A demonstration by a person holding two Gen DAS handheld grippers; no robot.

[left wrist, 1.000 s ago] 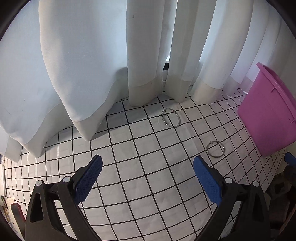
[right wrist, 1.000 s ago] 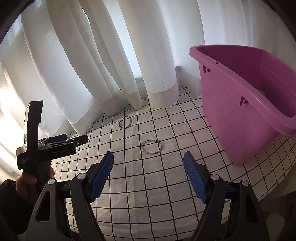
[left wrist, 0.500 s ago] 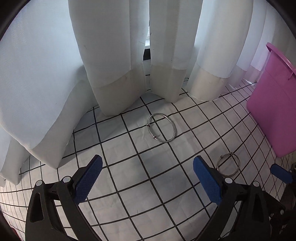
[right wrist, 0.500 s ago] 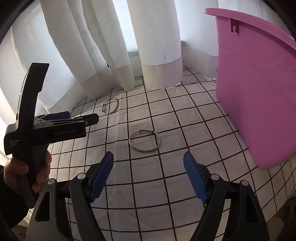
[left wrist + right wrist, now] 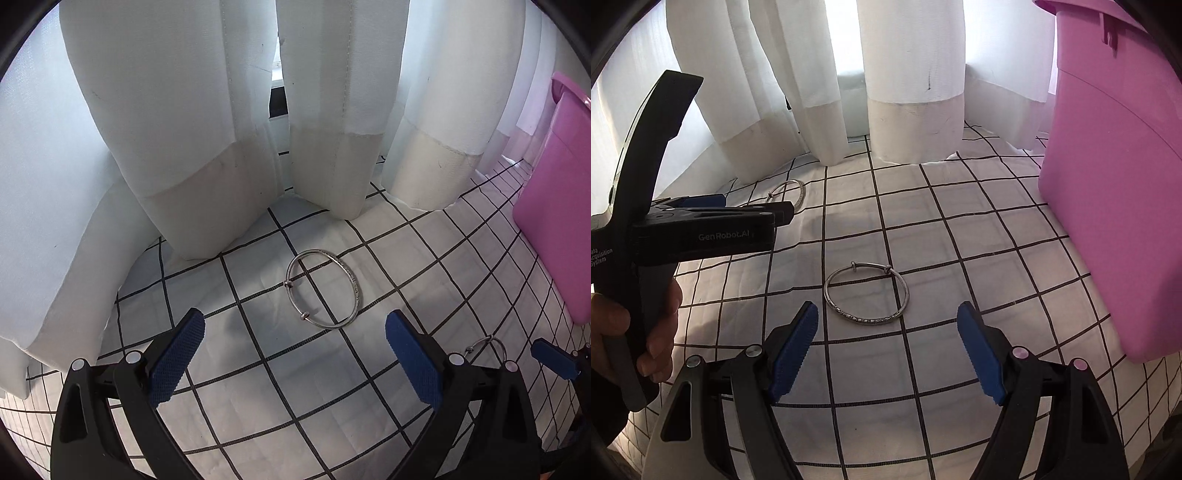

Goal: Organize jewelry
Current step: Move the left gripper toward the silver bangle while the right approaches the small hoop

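Note:
Two silver bangles lie flat on a white checked cloth (image 5: 258,387). The far bangle (image 5: 354,280) lies just ahead of my open, empty left gripper (image 5: 295,360); it also shows in the right wrist view (image 5: 800,192), partly behind the left gripper's body (image 5: 701,229). The near bangle (image 5: 866,320) lies just ahead of my open, empty right gripper (image 5: 888,350); in the left wrist view only its top edge (image 5: 487,341) shows behind my right-hand finger. A pink plastic bin (image 5: 1108,184) stands to the right.
White curtains (image 5: 221,129) hang to the cloth just behind the bangles. The pink bin (image 5: 554,221) stands right of both grippers. The person's hand (image 5: 657,325) holds the left gripper at the left of the right wrist view.
Both grippers have moved forward and down toward the cloth; each bangle now lies much closer to its gripper. Both stay open, nothing taken hold of.

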